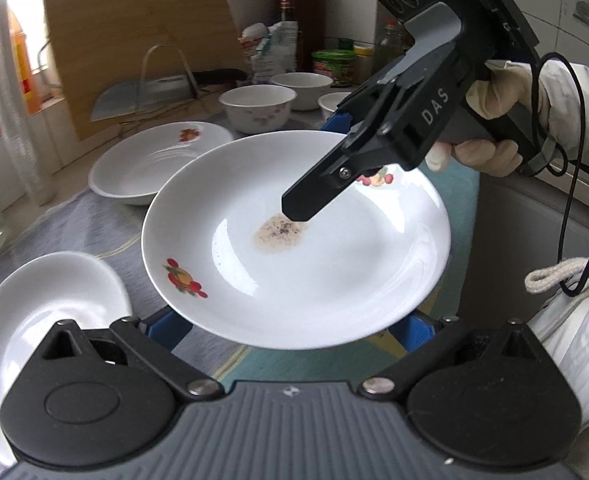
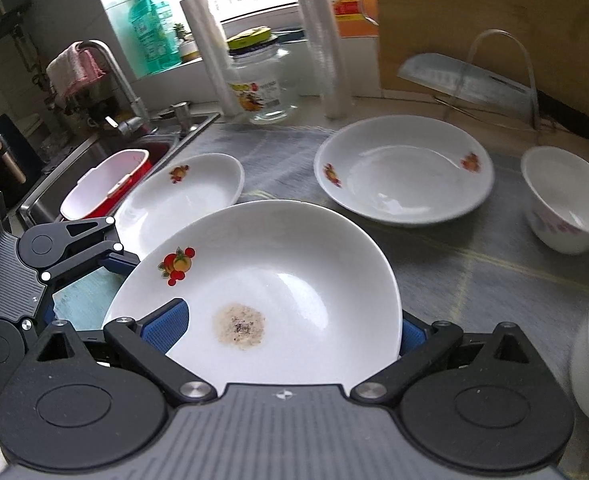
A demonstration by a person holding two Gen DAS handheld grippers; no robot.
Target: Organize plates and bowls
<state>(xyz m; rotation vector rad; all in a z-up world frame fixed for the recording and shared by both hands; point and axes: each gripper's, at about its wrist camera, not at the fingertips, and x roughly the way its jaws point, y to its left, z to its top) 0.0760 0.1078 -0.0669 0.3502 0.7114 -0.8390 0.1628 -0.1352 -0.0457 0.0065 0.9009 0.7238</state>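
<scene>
— Right gripper stands wide open: one finger over the soiled plate, the other beyond its far rim. Nothing is pinched.
— And the left gripper?
— Just as wide, tips hidden under the near rim. The plate sits tilted between them, above the mat; I can't tell what bears it.
— The risk, then?
— A glossy rim could slide off and strike the clean plate near left. Tilt it more and the crumb patch may spill.
</scene>
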